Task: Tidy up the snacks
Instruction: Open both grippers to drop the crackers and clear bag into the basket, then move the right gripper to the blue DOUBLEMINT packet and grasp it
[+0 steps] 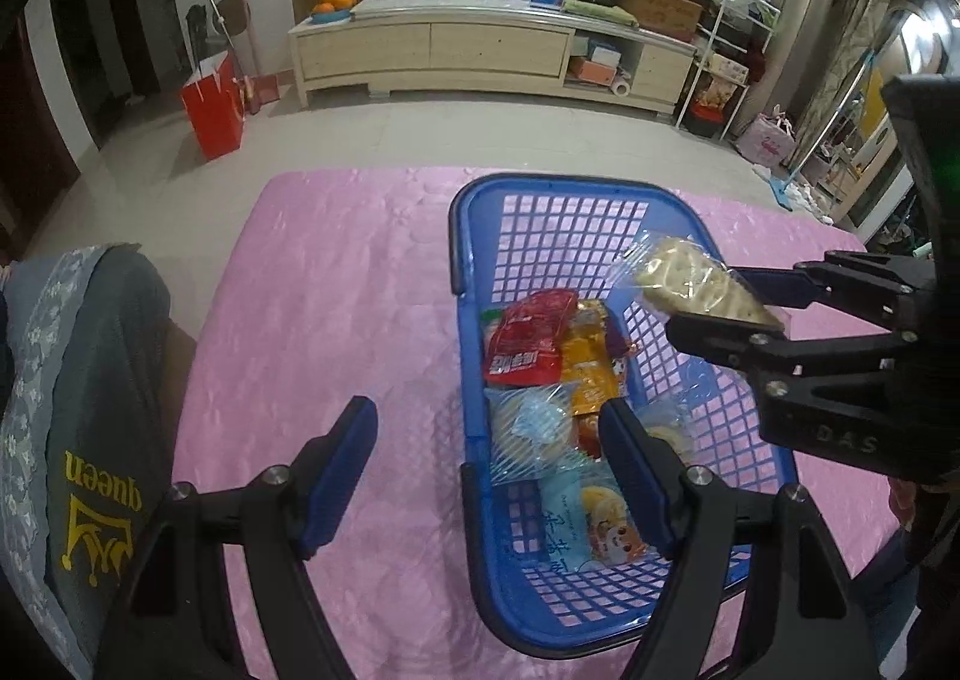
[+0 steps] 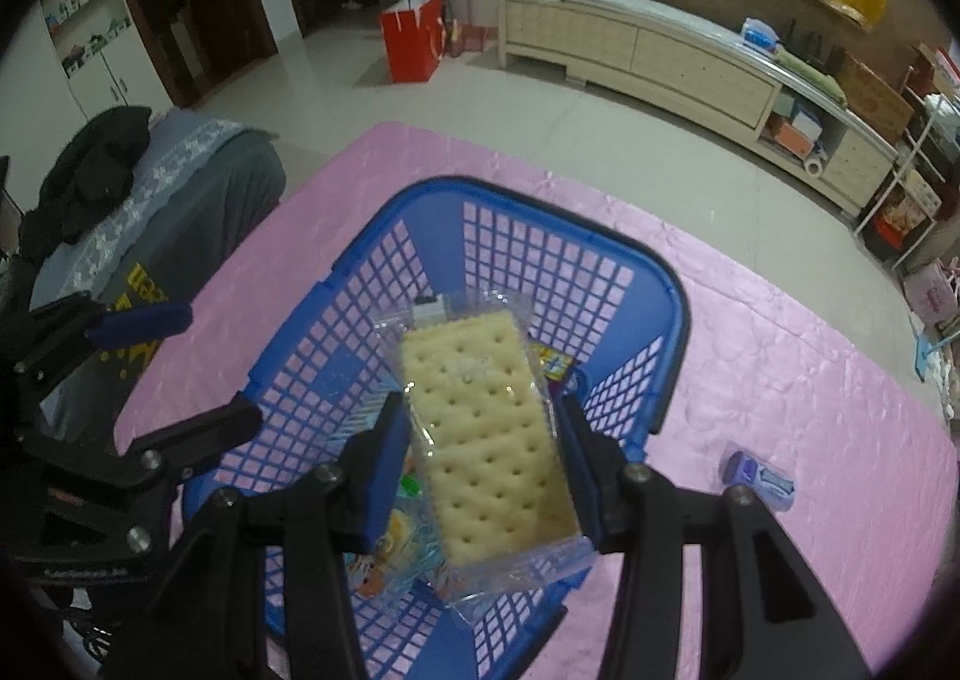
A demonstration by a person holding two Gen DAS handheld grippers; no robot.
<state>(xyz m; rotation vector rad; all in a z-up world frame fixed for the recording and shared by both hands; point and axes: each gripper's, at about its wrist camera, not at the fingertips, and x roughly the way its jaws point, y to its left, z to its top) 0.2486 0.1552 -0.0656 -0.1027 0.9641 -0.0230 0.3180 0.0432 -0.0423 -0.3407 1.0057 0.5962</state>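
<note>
A blue mesh basket [image 1: 459, 236] [image 2: 681, 332] stands on the pink tablecloth [image 1: 330, 290]. In it lie a red packet [image 1: 528, 338], an orange packet [image 1: 591, 374] and several clear and pale blue packets [image 1: 528, 434]. My right gripper [image 1: 717, 302] [image 2: 486, 461] is shut on a clear-wrapped cracker pack [image 1: 690, 284] [image 2: 486, 428], which hangs above the basket's inside. My left gripper [image 1: 492, 464] [image 2: 219, 365] is open over the basket's near left rim, with nothing gripped. A small purple packet [image 2: 759, 476] lies on the cloth to the right of the basket.
A chair with a grey printed cover [image 1: 90, 440] [image 2: 180, 188] stands against the table's left side. Beyond the table's far edge are tiled floor, a red paper bag [image 1: 216, 104] and a long low cabinet [image 1: 492, 50].
</note>
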